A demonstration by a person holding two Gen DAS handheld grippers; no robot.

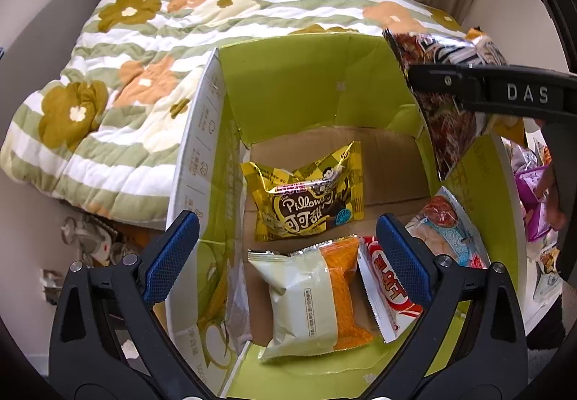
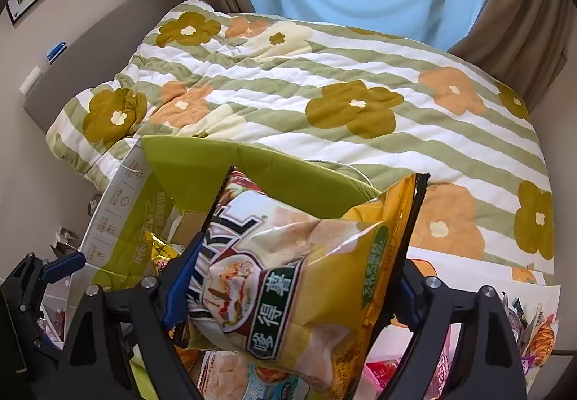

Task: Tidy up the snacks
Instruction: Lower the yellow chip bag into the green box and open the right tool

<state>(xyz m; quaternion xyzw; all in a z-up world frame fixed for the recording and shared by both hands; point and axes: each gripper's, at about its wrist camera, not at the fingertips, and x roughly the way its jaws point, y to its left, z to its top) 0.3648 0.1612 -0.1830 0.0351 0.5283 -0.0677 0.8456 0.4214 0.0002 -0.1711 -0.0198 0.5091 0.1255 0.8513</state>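
Blue-padded jaws of the left gripper point(image 1: 286, 261) stood spread and empty over a green-lined cardboard box point(image 1: 288, 83), straddling its near left wall. On the box floor lay a yellow foil "Pillow" snack pack point(image 1: 306, 198), a pale green and orange pastry packet point(image 1: 317, 295) and a red-and-white wrapper point(image 1: 391, 292), with a pale blue packet point(image 1: 447, 230) leaning at the right wall. The right gripper point(image 2: 288, 288) clasped a large yellow crinkled crisp bag point(image 2: 299, 274) between its pads, though whether the pads pressed firmly could not be told. That bag hung at the box's right rim, above the opening and not yet inside. Behind the box lay a green-striped quilt with orange and olive flowers point(image 2: 324, 75). More loose snack packets point(image 2: 533, 335) waited at the right. The step in hand appeared to be loading the crisp bag. The next move likely called for carrying it further over the opening, lowering it clear of the flap, and spreading the jaws.
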